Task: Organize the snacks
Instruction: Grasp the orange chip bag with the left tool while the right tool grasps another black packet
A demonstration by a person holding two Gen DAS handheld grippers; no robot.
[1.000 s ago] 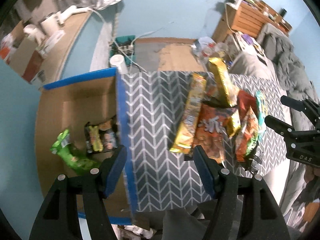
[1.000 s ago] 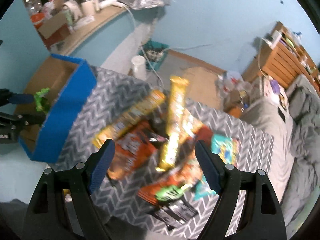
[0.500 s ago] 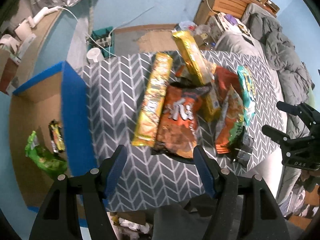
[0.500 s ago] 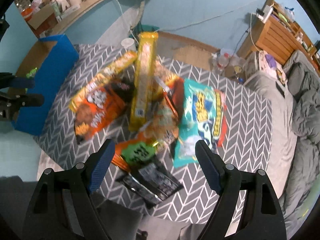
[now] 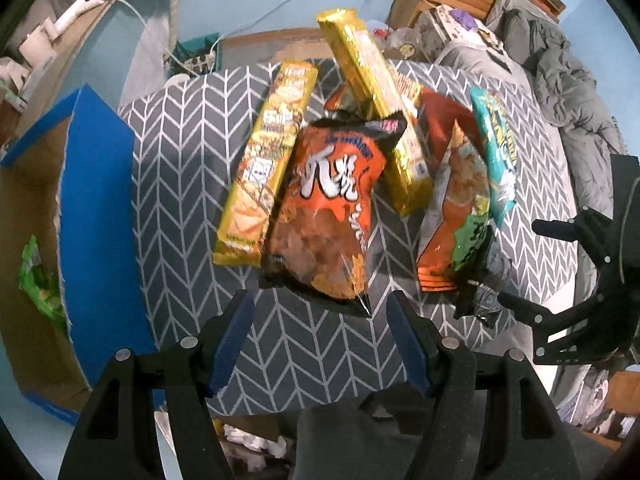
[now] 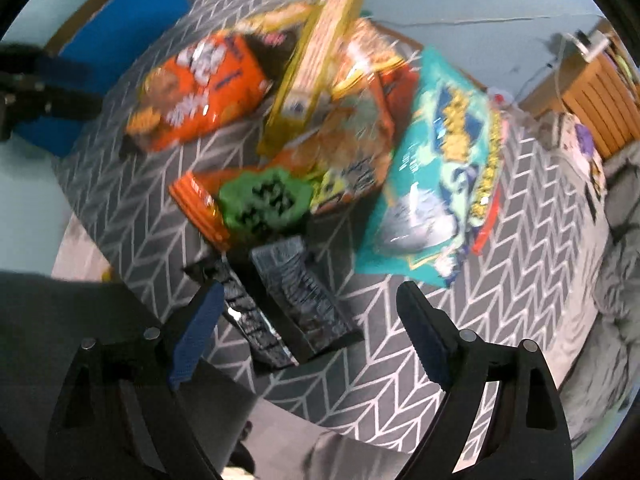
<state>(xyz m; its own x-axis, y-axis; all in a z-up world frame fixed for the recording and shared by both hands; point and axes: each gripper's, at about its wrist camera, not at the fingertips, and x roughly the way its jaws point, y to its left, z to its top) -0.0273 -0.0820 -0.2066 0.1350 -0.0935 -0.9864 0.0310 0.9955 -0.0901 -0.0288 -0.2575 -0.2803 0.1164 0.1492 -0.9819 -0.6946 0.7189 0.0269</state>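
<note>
- The snacks lie in one loose heap on the chevron cloth (image 5: 180,168), right of the blue box (image 5: 96,216); the landmark below is the orange bag (image 5: 328,208) at the heap's near edge.
- Left gripper (image 5: 320,336) hovers just short of the orange bag's bottom seam, jaws wide apart, holding nothing.
- Right gripper (image 6: 308,332) is also spread wide and empty, with the black packets (image 6: 288,296) lying between and just ahead of its fingers. This view is motion-blurred, so fine contact cannot be judged.
- Touching the orange bag's left side is a long yellow box (image 5: 264,160); a gold pack (image 5: 376,108) leans across the bag's top right corner.
- Right of the orange bag sit a red-and-green bag (image 5: 456,216) and, beyond it, a teal bag (image 5: 492,148).
- Inside the blue box, well left of the orange bag, a green bag (image 5: 40,280) already lies.
- Handling, as a judgement: the orange bag looks light, air-puffed and slick, its contents brittle. A pinch on the flat crimped seam should hold better than squeezing the belly, which would crush chips or slip.
- The yellow box looks stiff; gripping it across its narrow width near the middle would keep it level.
- Lifting the orange bag may tip the gold pack resting on it.
</note>
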